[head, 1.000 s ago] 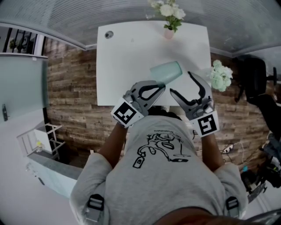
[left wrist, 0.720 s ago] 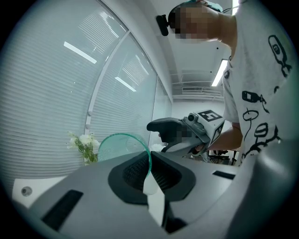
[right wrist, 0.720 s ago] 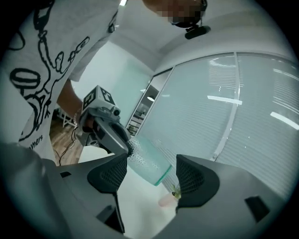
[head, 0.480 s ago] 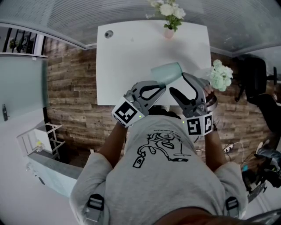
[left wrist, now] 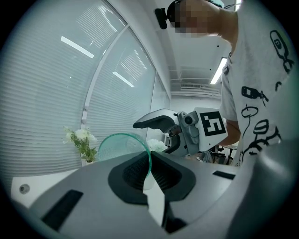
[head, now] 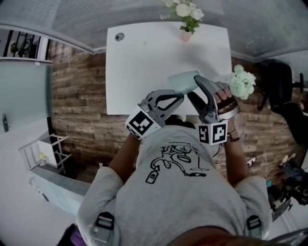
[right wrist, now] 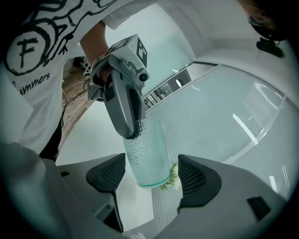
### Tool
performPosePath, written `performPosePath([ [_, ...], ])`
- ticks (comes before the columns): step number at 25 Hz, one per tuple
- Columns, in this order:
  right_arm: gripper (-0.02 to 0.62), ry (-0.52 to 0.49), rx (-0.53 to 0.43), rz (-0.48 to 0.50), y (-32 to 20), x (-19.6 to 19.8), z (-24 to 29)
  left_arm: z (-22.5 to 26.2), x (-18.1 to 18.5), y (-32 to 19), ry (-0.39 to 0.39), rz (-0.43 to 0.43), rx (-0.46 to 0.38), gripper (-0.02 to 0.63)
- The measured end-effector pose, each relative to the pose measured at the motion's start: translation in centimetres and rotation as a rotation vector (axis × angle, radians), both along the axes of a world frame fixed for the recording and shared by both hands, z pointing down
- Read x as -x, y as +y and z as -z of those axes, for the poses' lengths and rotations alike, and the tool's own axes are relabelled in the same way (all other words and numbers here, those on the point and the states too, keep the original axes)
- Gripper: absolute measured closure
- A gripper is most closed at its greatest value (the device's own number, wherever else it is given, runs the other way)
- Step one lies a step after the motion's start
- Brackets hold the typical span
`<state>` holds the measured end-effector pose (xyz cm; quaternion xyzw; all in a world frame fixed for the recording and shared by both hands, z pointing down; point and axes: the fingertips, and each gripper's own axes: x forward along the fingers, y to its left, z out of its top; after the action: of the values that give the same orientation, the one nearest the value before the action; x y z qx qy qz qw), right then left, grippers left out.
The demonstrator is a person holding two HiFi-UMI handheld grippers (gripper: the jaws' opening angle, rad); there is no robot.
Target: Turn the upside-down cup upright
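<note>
Left gripper pinches only the rim of the green glass cup, held above the table. Right gripper, jaws just opening wider, straddles it untouched; a rim slip would drop it.

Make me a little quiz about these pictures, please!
1. True or false: the left gripper pinches the rim of the green cup.
2. Which stands open? A) left gripper B) right gripper C) both
3. How many bunches of white flowers show in the head view?
Key: 1 true. 2 B: its jaws have just been opening, the cup between them, not gripped. 3 two.
</note>
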<state>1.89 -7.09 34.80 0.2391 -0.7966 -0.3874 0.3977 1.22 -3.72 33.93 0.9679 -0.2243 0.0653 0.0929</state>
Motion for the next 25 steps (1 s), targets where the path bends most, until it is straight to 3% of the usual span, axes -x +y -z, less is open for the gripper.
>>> performPosePath([
  [12, 0.244, 0.085, 0.009, -0.002, -0.7, 0.8, -2.0, -0.3, -0.6, 0.6, -0.006, -0.033, 0.001, 0.591],
  [25, 0.246, 0.095, -0.003, -0.003, -1.0, 1.2, -2.1, 0.0, -0.4, 0.7, -0.011, -0.029, -0.009, 0.589],
])
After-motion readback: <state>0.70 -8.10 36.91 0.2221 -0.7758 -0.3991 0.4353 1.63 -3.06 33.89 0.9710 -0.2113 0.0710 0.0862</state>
